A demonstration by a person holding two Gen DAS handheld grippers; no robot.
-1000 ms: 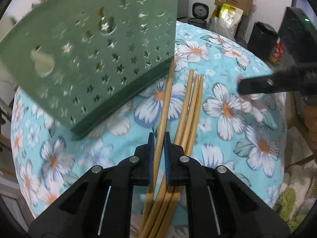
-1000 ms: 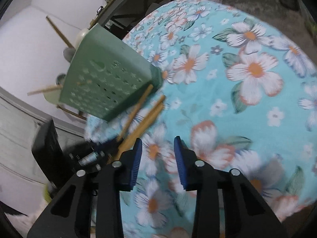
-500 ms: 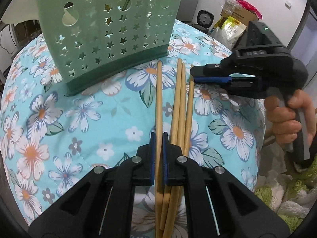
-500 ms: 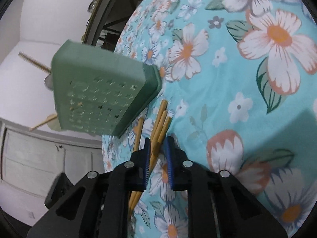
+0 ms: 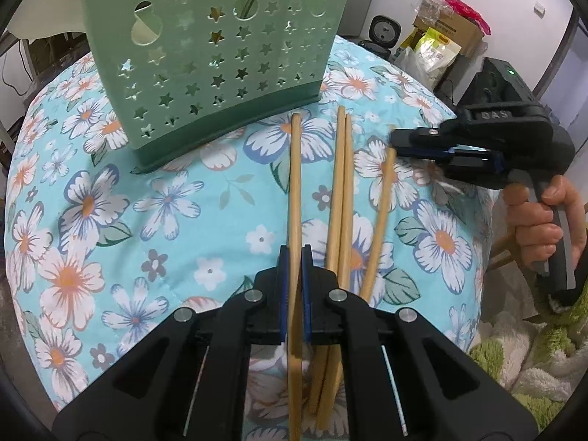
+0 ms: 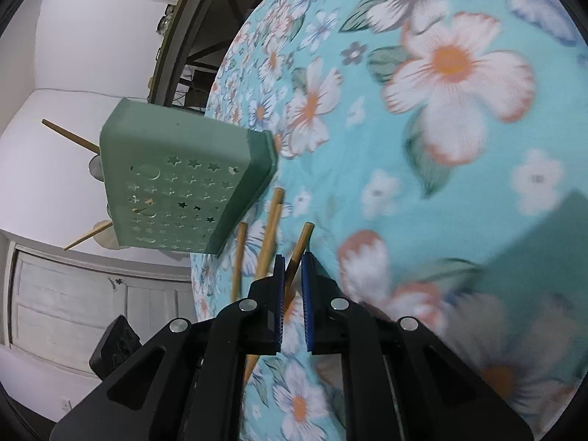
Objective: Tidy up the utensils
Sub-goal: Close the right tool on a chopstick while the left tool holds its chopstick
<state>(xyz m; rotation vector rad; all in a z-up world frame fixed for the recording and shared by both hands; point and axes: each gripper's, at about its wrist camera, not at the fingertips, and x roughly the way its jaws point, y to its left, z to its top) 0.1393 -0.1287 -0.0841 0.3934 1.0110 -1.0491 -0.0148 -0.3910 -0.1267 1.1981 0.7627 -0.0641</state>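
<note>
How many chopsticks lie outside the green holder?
4. One chopstick sits between the left gripper fingers. A touching pair lies just right of it. The rightmost, blurred, is pinched by the right gripper. More stand inside the green holder, partly hidden.

1. A floral turquoise tablecloth [image 5: 154,198] fills the centre of the left wrist view.
2. At 1 o'clock, a cardboard box [image 5: 454,27] and yellow-green bag [image 5: 439,49].
3. At 5 o'clock, a green-and-white shaggy rug [image 5: 529,360].
4. A white cabinet [image 6: 70,294] sits at 8 o'clock in the right wrist view.
</note>
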